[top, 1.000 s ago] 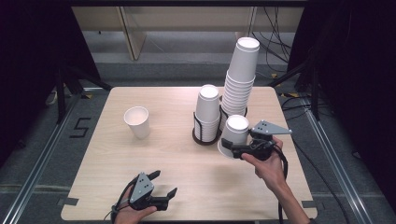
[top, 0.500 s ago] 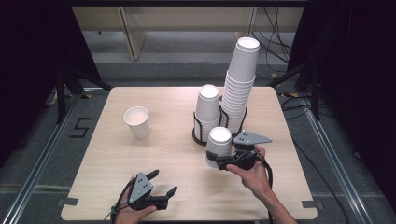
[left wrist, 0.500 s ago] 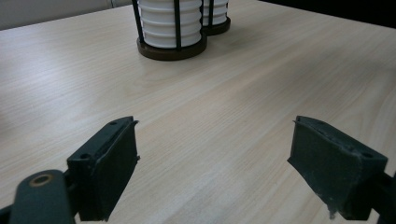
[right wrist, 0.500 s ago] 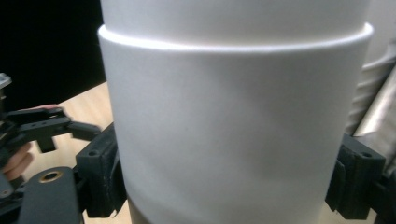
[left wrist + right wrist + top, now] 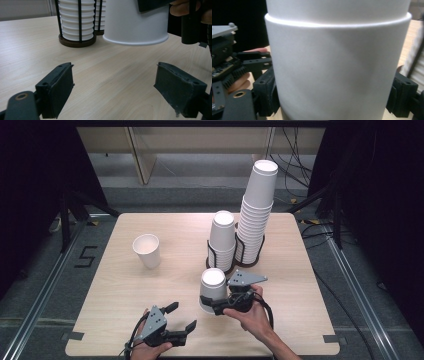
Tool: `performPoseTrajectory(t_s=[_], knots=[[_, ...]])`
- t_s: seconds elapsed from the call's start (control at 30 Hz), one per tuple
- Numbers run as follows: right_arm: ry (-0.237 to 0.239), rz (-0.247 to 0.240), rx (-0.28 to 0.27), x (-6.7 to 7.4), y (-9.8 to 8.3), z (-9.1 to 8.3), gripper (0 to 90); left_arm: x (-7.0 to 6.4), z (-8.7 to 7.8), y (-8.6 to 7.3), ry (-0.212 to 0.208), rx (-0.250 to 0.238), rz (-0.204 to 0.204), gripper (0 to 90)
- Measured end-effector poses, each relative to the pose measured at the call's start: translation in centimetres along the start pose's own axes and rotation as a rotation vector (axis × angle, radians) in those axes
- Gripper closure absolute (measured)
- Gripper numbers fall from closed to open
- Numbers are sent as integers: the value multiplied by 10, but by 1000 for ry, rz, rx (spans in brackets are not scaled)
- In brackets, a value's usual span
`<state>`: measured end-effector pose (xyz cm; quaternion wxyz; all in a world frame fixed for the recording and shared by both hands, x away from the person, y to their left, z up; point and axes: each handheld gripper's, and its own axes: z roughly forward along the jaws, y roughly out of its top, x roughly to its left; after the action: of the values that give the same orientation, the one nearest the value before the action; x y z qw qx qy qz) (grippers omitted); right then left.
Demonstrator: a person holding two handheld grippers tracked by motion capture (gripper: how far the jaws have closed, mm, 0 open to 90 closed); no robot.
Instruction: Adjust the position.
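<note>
My right gripper (image 5: 210, 304) is shut on a white paper cup (image 5: 212, 287) held upside down, its rim hovering just above the wooden table (image 5: 125, 300). In the right gripper view the cup (image 5: 337, 70) sits between both black pads (image 5: 265, 95). The cup hangs in front of two upside-down cup stacks, a short stack (image 5: 222, 240) and a tall stack (image 5: 256, 210), each in a black wire holder. My left gripper (image 5: 181, 316) rests near the front edge, open with nothing between its jaws. In the left gripper view (image 5: 115, 92) the held cup (image 5: 136, 22) floats ahead.
A single upright white cup (image 5: 146, 251) stands on the left half of the table. Dark cables and stands lie on the floor to the right and left of the table. A number marker (image 5: 85, 256) is taped to the floor on the left.
The right gripper carried the cup left, down and toward the person, away from the holders. The left gripper stayed where it was.
</note>
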<state>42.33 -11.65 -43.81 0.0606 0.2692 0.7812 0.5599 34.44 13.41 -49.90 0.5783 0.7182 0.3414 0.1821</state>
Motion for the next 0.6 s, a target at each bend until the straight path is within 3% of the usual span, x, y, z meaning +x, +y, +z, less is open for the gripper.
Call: performPoseTrajectory(t_s=[0.03,0.13,0.2,0.23,0.3,0.33,0.37,0.43,0.6], knots=[[4,13,1,3,-1,2,180,-1,0,0,0,8,1,143],[25,-28,-2,7,-2,9,181,-2,3,1,-12,5,6,143],[41,-30,0,10,-3,13,181,-3,3,2,-17,2,5,143],[21,-33,2,12,-4,14,181,-3,3,2,-19,4,5,143],[52,-32,-1,15,-5,17,182,-4,3,2,-17,2,6,143],[39,-48,-4,15,-5,17,183,-4,5,1,-31,-17,-1,143],[58,-33,-2,17,-5,18,183,-4,5,1,-29,-20,-2,143],[61,-50,-4,19,-6,20,184,-5,4,2,-29,-7,5,143],[72,-62,4,25,-9,24,188,-7,8,3,-61,-23,9,142]])
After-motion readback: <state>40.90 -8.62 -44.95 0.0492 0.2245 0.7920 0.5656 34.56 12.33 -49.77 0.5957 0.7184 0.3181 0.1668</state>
